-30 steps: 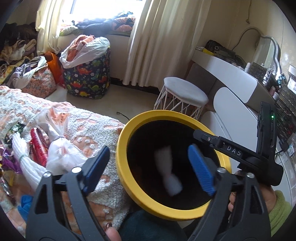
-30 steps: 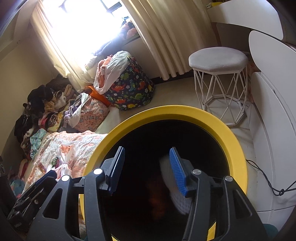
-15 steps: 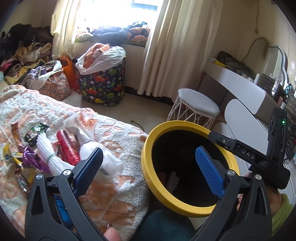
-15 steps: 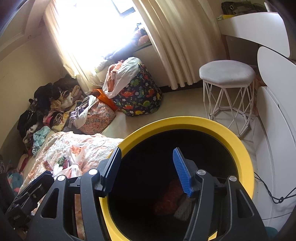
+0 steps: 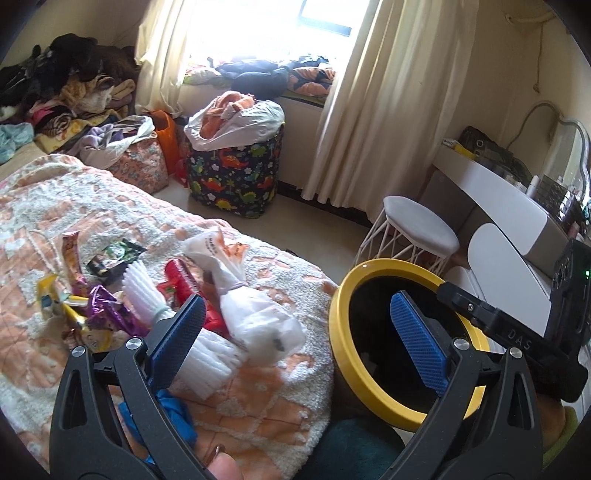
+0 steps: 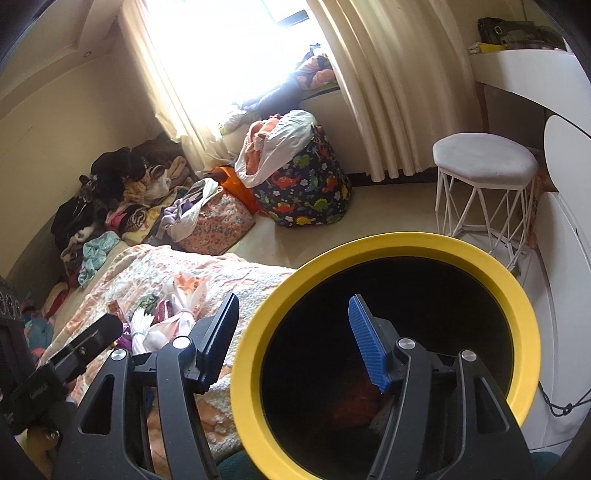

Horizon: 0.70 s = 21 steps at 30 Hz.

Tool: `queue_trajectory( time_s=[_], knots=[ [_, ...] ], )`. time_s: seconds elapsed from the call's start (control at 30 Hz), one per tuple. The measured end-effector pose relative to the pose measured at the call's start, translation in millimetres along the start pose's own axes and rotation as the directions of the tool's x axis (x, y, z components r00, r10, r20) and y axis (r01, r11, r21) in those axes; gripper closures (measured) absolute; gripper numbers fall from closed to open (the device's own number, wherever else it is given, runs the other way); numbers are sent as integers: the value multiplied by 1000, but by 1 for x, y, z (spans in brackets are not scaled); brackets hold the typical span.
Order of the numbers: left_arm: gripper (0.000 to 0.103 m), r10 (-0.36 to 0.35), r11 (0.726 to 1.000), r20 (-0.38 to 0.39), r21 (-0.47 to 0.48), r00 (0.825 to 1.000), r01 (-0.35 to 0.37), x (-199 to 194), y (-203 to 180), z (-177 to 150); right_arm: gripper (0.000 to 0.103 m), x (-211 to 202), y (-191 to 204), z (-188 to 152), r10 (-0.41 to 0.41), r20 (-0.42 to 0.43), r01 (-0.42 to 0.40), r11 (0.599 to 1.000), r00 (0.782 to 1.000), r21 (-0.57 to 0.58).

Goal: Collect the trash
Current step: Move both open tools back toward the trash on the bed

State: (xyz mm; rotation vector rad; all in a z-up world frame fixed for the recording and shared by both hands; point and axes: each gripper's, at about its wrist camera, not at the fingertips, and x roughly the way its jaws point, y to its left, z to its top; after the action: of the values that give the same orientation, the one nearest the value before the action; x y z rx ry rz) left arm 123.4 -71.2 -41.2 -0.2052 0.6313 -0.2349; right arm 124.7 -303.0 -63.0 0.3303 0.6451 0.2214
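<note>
On the left wrist view alone, wrappers [image 5: 79, 302] across the bedspread [image 5: 258, 387]; both grippers' jaws apart, nothing held.

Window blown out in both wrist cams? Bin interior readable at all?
Left wrist: window clipped to white, bed trash sharp, yellow-rimmed bin interior near black. Right wrist: window clipped with glare bleeding over the curtain; bin interior dark, only a faint reddish shape low inside. Strong fisheye bending at both edges.
</note>
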Motion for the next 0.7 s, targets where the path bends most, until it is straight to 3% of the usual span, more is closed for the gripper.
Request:
queue_trajectory(
  time_s=[0.7],
  knots=[
    [11, 83, 993, 34, -81, 996, -80, -26, 50, 3, 43, 6, 62, -18, 100, -55, -106, 986, 994, -132]
  ],
)
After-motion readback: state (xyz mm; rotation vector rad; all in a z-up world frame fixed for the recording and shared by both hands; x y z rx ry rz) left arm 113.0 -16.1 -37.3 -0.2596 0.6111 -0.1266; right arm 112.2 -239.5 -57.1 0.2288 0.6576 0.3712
